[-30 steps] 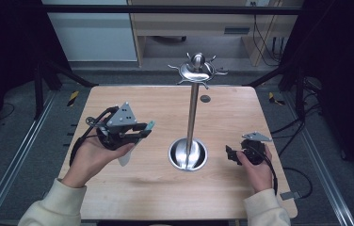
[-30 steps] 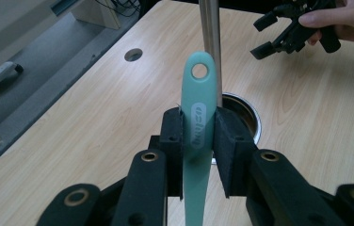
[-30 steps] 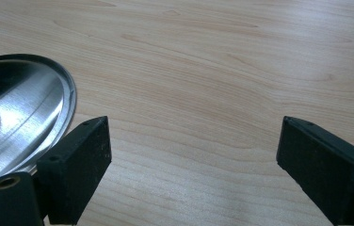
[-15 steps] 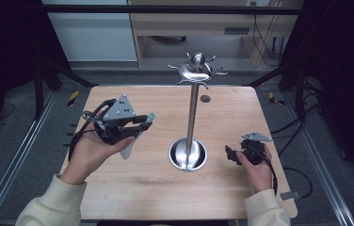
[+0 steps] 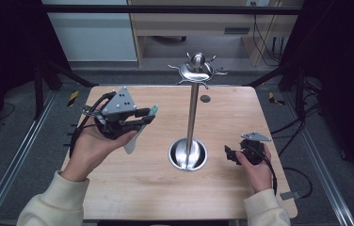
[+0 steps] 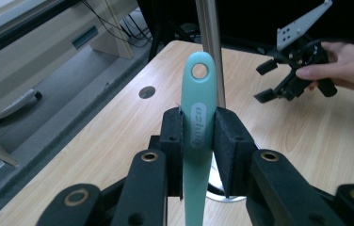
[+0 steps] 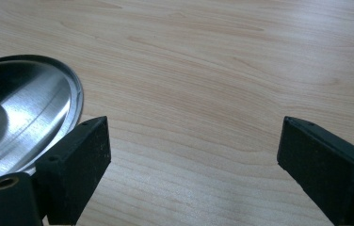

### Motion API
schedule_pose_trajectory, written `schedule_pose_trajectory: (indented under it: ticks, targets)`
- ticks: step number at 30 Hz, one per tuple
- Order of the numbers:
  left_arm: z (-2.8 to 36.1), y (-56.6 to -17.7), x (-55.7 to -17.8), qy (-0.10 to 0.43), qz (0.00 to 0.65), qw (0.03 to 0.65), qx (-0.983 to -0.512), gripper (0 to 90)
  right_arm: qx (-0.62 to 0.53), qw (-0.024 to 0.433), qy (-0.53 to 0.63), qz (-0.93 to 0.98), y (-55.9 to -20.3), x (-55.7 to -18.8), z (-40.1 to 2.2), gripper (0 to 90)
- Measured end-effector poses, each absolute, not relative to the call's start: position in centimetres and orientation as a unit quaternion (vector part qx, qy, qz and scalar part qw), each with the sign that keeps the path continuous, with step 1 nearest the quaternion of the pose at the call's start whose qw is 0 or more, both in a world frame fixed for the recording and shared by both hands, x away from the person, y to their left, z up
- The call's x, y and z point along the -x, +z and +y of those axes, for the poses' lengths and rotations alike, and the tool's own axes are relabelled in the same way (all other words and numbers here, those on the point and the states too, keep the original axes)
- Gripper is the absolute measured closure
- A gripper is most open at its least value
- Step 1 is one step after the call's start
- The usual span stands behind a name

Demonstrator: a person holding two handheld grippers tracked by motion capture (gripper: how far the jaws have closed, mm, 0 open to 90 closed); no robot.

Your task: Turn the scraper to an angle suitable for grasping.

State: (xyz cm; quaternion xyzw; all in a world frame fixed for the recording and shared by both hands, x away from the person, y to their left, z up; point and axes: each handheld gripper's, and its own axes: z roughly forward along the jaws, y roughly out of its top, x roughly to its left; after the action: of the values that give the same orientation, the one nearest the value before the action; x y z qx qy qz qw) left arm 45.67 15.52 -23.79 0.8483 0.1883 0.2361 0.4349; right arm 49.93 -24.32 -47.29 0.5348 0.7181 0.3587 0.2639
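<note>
Spatula (image 6: 197, 123) pinched upright in left gripper (image 6: 198, 141), teal handle poking past pads, held above table (image 5: 165, 197) left of stand (image 5: 192, 117). Right gripper (image 7: 191, 155) spread, nothing between, low over table beside stand base.

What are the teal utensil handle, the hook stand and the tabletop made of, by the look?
Teal utensil handle: likely plastic or silicone; matte, uniform colour, moulded lettering and a hanging hole. It is clamped in the left tool.
Hook stand: polished metal, probably stainless steel; mirror-like pole and dished base reflect light.
Tabletop: light wood or wood-look laminate; grain lines with a smooth satin sheen. Which one is unclear.
</note>
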Motion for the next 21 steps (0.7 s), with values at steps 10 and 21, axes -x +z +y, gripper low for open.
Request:
schedule_pose_trajectory:
  ticks: [10,21]
  targets:
    - [14.9,-22.1,-45.5,0.243,0.180,0.453,-0.839,74.2,-0.537,0.267,0.360,0.715,-47.2,-49.9,-24.4,10.5]
    - [14.1,-20.9,-45.4,0.246,0.178,0.465,-0.831,74.2,-0.535,0.265,0.360,0.717,-47.2,-49.9,-24.3,10.5]
